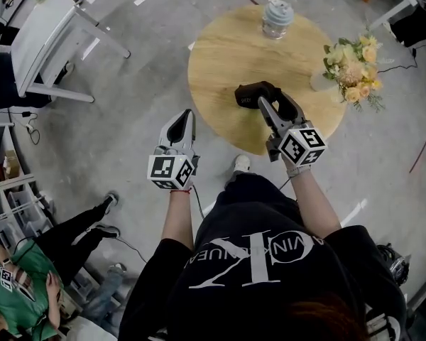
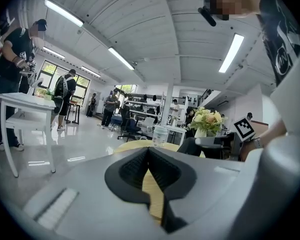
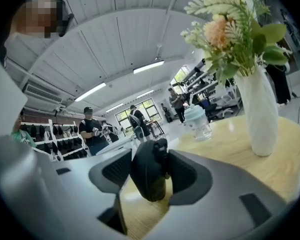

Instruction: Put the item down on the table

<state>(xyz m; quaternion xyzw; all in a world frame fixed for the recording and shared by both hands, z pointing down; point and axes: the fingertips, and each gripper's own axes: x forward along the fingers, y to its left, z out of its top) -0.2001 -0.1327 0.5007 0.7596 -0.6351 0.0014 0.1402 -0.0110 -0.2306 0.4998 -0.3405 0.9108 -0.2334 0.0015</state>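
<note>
A: Reporting status, starting at the left. What are we seeing?

B: We are holding the left tool point(image 1: 187, 116) over the floor, just beside the edge of the round wooden table point(image 1: 220, 55). Its jaws are meeting at the tips, and nothing is sitting between them.

A: Where are we keeping the item?

B: We are gripping the black item point(image 1: 254, 93) in the right tool point(image 1: 260, 101), whose jaws are clamping it from both sides. The item is sitting over the near part of the table. We cannot tell whether it is touching the wood.

A: What else is the table carrying?

B: We are seeing a lidded glass jar point(image 1: 277, 16) standing at the far edge, well apart from the item. A vase of flowers point(image 1: 353, 68) is standing at the right edge, near the right tool.
</note>
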